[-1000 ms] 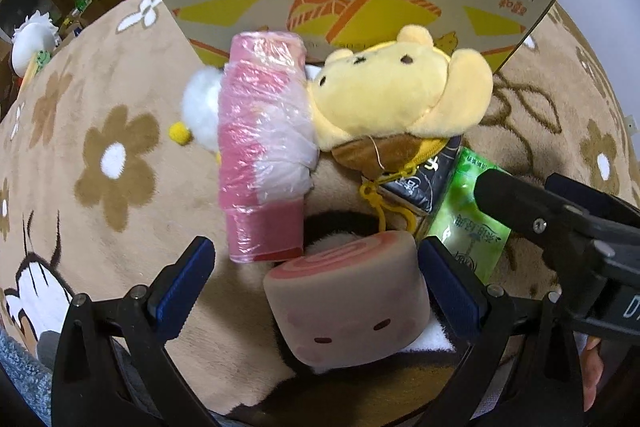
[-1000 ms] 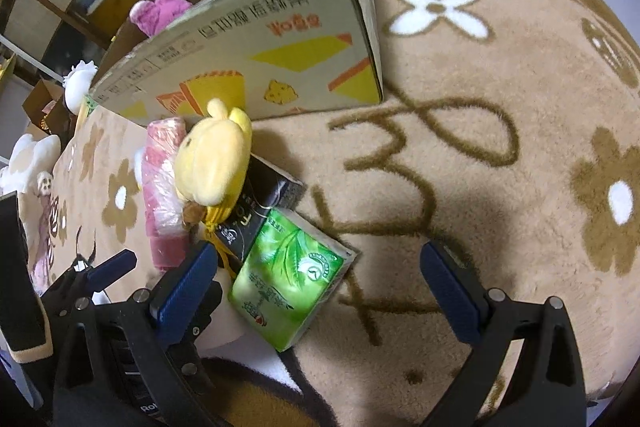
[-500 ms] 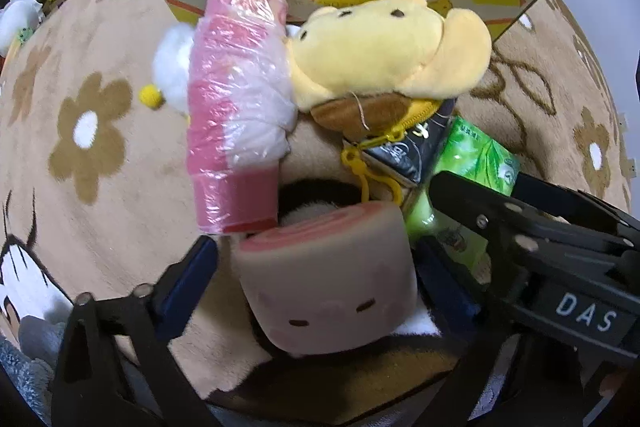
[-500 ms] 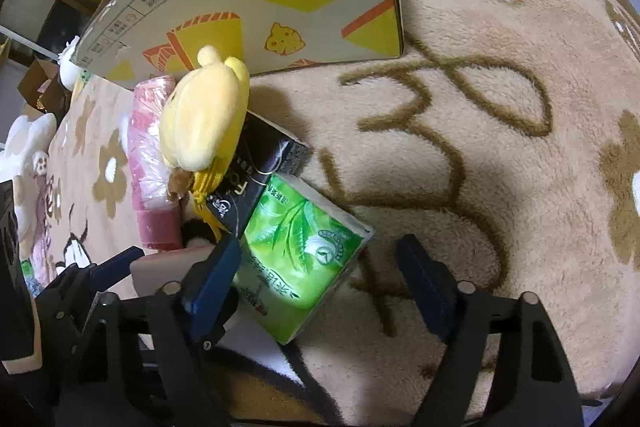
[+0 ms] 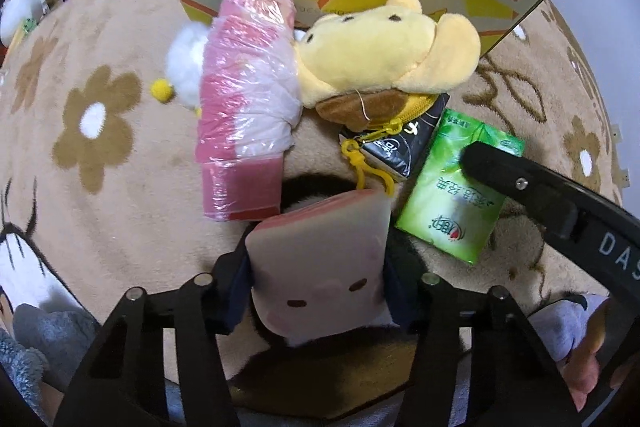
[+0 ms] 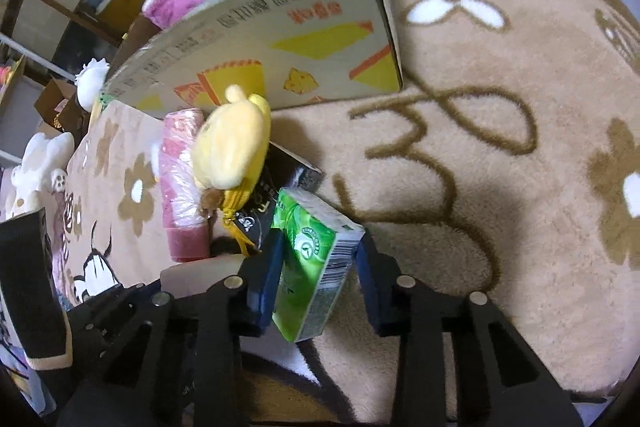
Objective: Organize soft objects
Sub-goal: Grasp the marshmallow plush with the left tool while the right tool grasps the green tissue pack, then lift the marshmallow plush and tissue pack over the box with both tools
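Since the earlier frame both grippers have been closing: the left gripper [image 5: 318, 277] squeezes the squashy pink toy [image 5: 320, 263], the right gripper [image 6: 320, 267] the light green tissue pack [image 6: 316, 263]; we grip both mid-body.

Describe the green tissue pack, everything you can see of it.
The green tissue pack is a soft rectangular packet in glossy plastic wrap, printed with leaf artwork, a round logo and red lettering, with a barcode on its white side panel. It sits tilted on the brown flower-patterned carpet, one end against the black tissue pack. The right tongs have just closed on it, blue pads pressing both sides.
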